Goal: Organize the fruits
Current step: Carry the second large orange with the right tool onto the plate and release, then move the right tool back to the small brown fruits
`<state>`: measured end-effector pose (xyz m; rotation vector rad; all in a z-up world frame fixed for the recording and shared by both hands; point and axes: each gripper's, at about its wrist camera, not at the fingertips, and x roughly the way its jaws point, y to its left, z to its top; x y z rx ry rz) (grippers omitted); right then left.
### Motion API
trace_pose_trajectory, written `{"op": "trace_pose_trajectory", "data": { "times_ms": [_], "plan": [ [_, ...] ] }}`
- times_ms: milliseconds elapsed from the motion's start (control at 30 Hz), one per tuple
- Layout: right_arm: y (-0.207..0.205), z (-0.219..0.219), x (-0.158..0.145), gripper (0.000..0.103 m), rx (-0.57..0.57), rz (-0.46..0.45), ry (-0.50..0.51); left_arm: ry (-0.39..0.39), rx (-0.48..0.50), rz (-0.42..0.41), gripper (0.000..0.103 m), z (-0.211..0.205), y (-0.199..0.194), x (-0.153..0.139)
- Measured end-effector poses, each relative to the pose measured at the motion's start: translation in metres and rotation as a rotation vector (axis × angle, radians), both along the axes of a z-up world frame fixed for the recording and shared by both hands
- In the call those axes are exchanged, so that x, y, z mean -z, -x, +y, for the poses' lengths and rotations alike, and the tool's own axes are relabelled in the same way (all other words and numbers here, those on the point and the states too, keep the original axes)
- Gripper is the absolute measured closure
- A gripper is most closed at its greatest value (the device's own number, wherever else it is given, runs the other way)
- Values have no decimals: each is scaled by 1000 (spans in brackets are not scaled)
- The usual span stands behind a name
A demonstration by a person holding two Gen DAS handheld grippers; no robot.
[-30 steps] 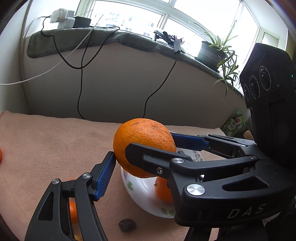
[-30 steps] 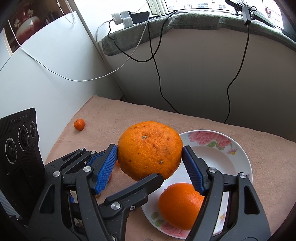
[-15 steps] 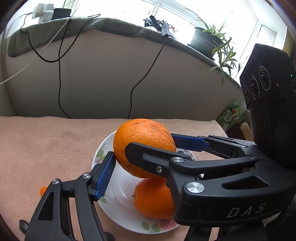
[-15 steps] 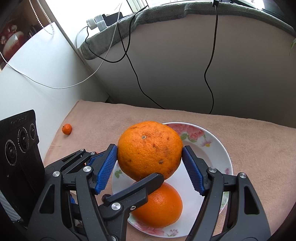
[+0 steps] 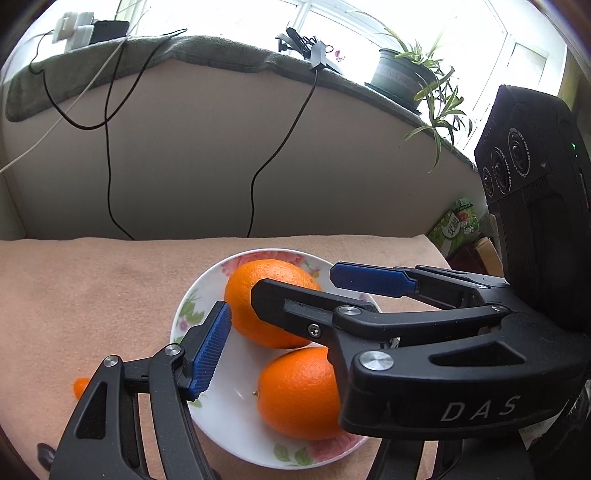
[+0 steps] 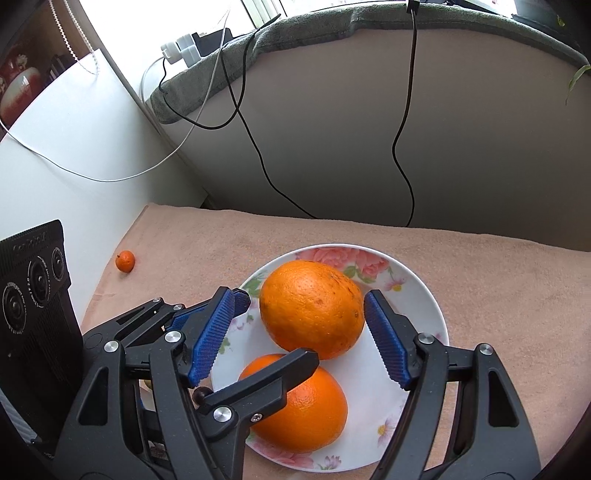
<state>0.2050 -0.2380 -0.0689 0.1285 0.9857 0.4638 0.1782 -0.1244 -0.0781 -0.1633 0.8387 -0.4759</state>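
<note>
**Item 1 – small tangerine** (image 6: 125, 261): far L on desk cloth (image 6: 258, 236), alone, well apart from plate.

**Item 2 – L tongs** (image 5: 295, 310): set wide, holding nothing as far as seen. Own L pad (image 5: 208, 350) is just beside far orange's L flank; touching or not, can't tell. Other finger is hidden in L view behind R tongs' black finger. In R view it crosses low in front of the fruit, tip about where the 2 oranges meet.

**Item 3 – plate** (image 6: 424, 295): white w/ pink-flower rim, on cloth near ctr. Holds both oranges.

**Item 4 – far orange** (image 6: 312, 304): in plate, rear half, resting against near orange. Lies between the pads of both tongs.

**Item 5 – near orange** (image 6: 306, 410): in plate, front half, touching far orange. Partly covered by black fingers in both views.

**Item 6 – R tongs** (image 6: 300, 293): set wide, straddling far orange, not clamped. Clear gap at L pad; R pad (image 6: 384, 339) just beside the peel.

**Item 7 – bkgd:** black cables (image 6: 402, 147) hang down the wall from a green-covered sill (image 6: 461, 22). Potted plant (image 5: 402, 70) on sill toward R. Green carton (image 5: 456, 225) beyond desk's R end.
</note>
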Motion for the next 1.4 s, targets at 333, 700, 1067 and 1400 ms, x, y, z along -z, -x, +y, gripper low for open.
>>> {"op": "trace_pose_trajectory", "data": {
  "times_ms": [333,700,1067,1400],
  "plan": [
    [10,-7,-10,27,33,-27,-9,-16,11,-31,38,0,14,-10],
    [29,-7,-20,26,56,-65,-12,-31,-15,-54,36,11,33,-16],
    [61,1,-27,26,68,-147,-29,-38,-69,-116,36,47,65,-22],
    [107,34,-18,26,-23,-228,-8,-60,-152,-153,36,97,94,-20]
  ]
}}
